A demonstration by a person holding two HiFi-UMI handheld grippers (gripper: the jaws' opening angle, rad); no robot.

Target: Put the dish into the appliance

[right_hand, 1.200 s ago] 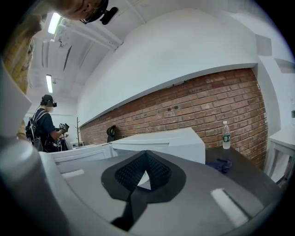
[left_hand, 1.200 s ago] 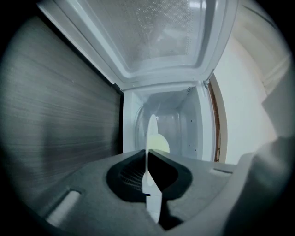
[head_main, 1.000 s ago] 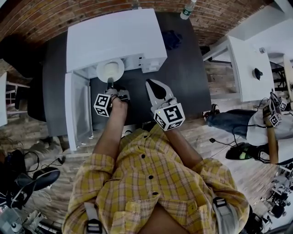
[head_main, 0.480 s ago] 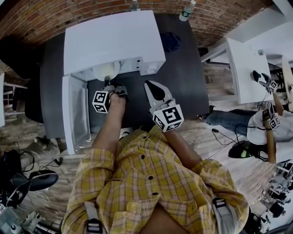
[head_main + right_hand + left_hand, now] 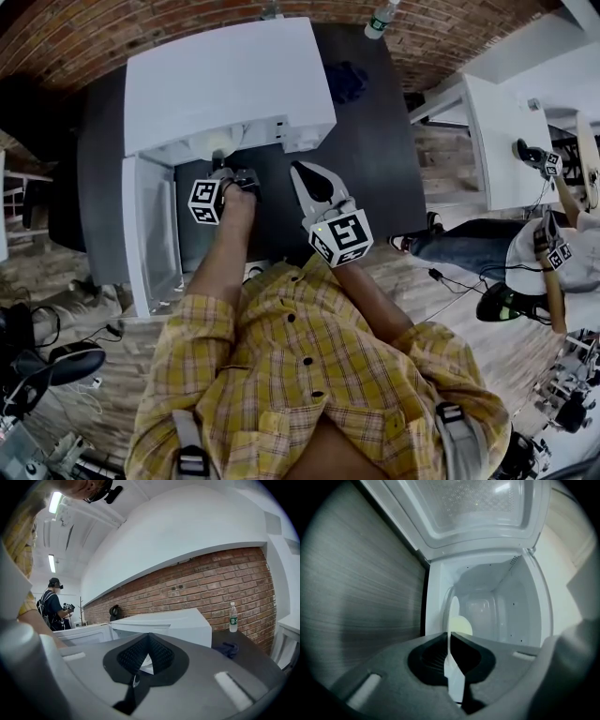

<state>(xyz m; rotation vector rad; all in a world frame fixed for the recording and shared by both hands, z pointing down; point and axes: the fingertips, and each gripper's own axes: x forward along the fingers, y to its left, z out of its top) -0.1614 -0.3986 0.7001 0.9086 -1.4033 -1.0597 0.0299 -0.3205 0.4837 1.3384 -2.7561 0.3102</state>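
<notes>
Head view: a pale round plate [image 5: 215, 143] sits at the mouth of the white microwave [image 5: 225, 80], mostly tucked under its top, with only the near edge showing. The microwave stands on a dark counter [image 5: 375, 141], and its door [image 5: 155, 225] is swung open to the left. The left gripper [image 5: 225, 172] reaches to the plate's near rim, its marker cube facing up, on a bare forearm stretched forward from a yellow plaid sleeve [image 5: 202, 328]. The right gripper [image 5: 298, 169] hangs over the counter just beside it, apart from the microwave, tips together. Left gripper view: the plate [image 5: 453, 613] shows edge-on as a thin pale line. The left gripper [image 5: 450, 637] is pinched tight on its rim. The far part of the plate is already inside the white cavity [image 5: 492, 606], with the open door [image 5: 478, 508] along the top of the frame and the counter [image 5: 356, 597] at left. Right gripper view: the right gripper [image 5: 149, 637] is pressed together with nothing between its jaws, held near level. Beyond it are the microwave [image 5: 168, 620], a brick wall [image 5: 211, 583], a water bottle [image 5: 233, 616] and a dark cloth [image 5: 227, 648] on the counter. A person [image 5: 52, 604] stands far off at left.
</notes>
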